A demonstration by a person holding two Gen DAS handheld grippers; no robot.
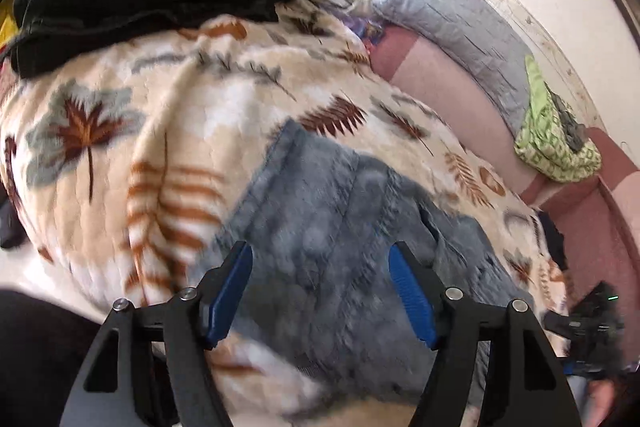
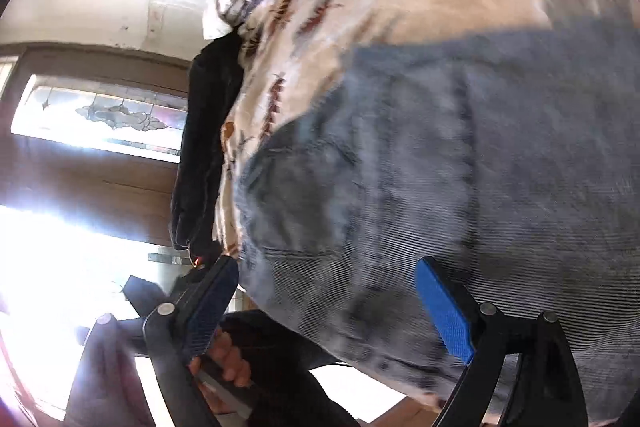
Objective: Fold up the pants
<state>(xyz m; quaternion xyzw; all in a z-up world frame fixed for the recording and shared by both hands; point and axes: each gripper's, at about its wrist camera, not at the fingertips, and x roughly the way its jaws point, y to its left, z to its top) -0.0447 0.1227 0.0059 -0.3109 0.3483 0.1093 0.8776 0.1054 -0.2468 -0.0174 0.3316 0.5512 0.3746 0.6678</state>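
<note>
Grey washed denim pants (image 1: 336, 227) lie flat on a cream leaf-print blanket (image 1: 160, 131) on the bed. My left gripper (image 1: 320, 259) is open just above the pants, its blue pads spread over the cloth and holding nothing. The right wrist view is tilted and blurred; the pants (image 2: 460, 167) fill its right side. My right gripper (image 2: 328, 275) is open at the pants' near edge, empty. The right gripper also shows at the left wrist view's right edge (image 1: 588, 323).
A black folded garment (image 1: 132, 7) lies at the blanket's far end. A grey quilt (image 1: 460, 23), a green cloth (image 1: 556, 139) and pink bedding (image 1: 448, 87) lie along the wall on the right. A window (image 2: 100, 115) is on the left of the right wrist view.
</note>
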